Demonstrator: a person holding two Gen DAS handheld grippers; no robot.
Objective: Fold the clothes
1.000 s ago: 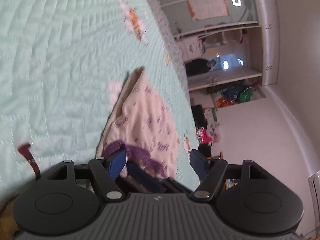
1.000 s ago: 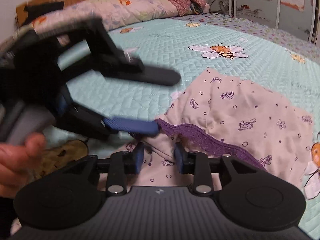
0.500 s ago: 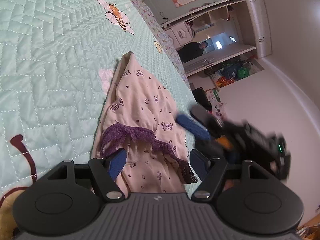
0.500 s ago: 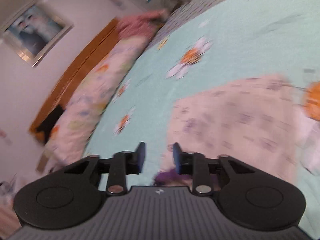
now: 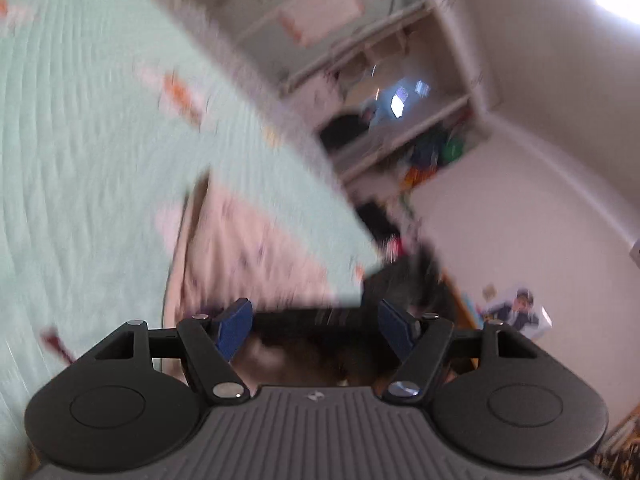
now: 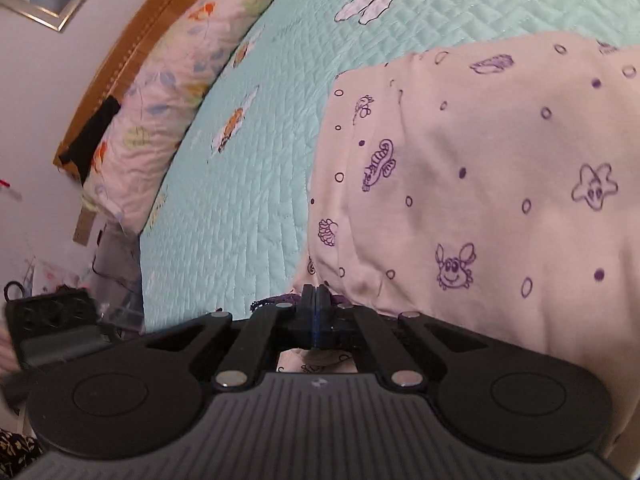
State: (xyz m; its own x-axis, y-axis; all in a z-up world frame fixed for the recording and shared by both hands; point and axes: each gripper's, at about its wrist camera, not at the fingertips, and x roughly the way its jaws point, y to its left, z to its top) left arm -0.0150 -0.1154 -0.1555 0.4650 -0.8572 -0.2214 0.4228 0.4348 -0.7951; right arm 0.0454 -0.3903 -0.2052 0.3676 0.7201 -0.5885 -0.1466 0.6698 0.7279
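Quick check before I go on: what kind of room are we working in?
A bedroom, most likely. The garment lies on a quilted mint bedspread with bee prints, a floral pillow rests against a wooden headboard, and built-in shelving shows, blurred, across the room.

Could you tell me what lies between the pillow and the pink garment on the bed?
Only bare teal quilt with its printed bees separates the pillow from the garment, as the right wrist view shows.

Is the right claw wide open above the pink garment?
No, the right claw is shut, its fingers pressed together at the purple-trimmed edge of the pink garment.
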